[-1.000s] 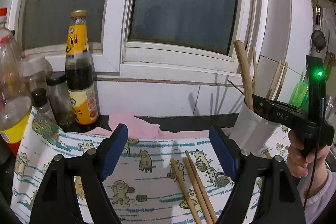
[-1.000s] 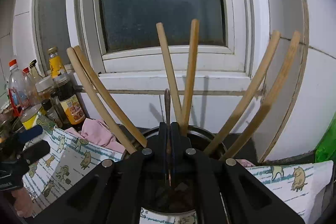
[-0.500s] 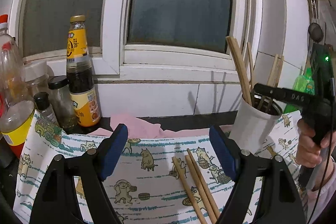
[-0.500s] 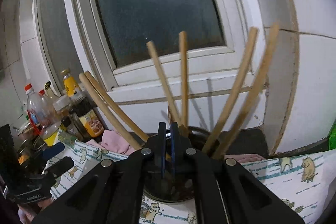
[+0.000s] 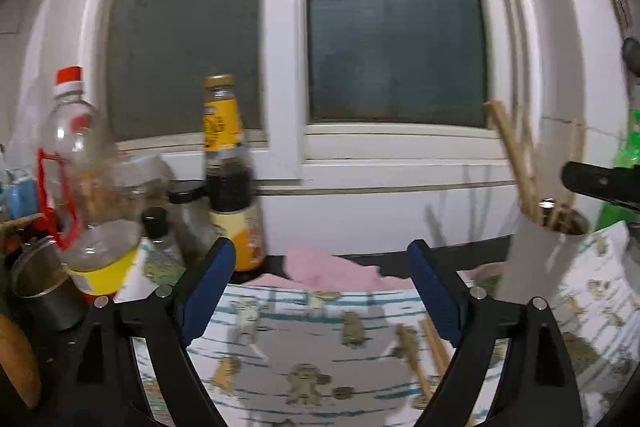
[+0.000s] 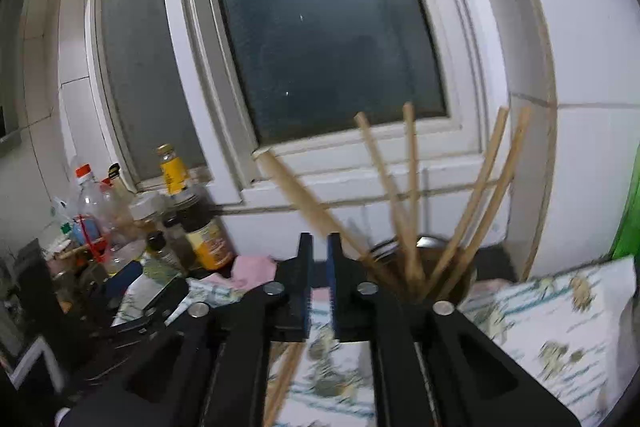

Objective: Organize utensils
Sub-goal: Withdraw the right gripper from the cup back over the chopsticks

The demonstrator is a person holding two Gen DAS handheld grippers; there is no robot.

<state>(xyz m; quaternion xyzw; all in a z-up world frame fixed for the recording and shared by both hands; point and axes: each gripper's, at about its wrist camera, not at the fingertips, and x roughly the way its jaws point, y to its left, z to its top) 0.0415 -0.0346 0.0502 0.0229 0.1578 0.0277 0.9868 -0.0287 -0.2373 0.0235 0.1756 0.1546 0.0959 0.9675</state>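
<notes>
Right hand-held gripper (image 6: pixel 319 255) jaws opening, nothing between them, just beside the holder cup (image 5: pixel 536 259), where several chopsticks (image 6: pixel 412 195) stand fanned against the rim. Left hand-held gripper (image 5: pixel 316 291) spread and widening, empty, aimed over the loose chopsticks (image 5: pixel 420 355) on the printed cloth (image 5: pixel 304 359), likely next pickup.

sauce bottle (image 5: pixel 230 179) | pink cloth (image 5: pixel 332 269) | frosted window (image 5: pixel 396 27)

Wooden chopsticks (image 6: pixel 404 195) I see fanned upright in a white holder cup (image 5: pixel 536 259), loose chopsticks (image 5: pixel 420 355) lying flat on the cat-print cloth (image 5: pixel 320 359) beside it
</notes>
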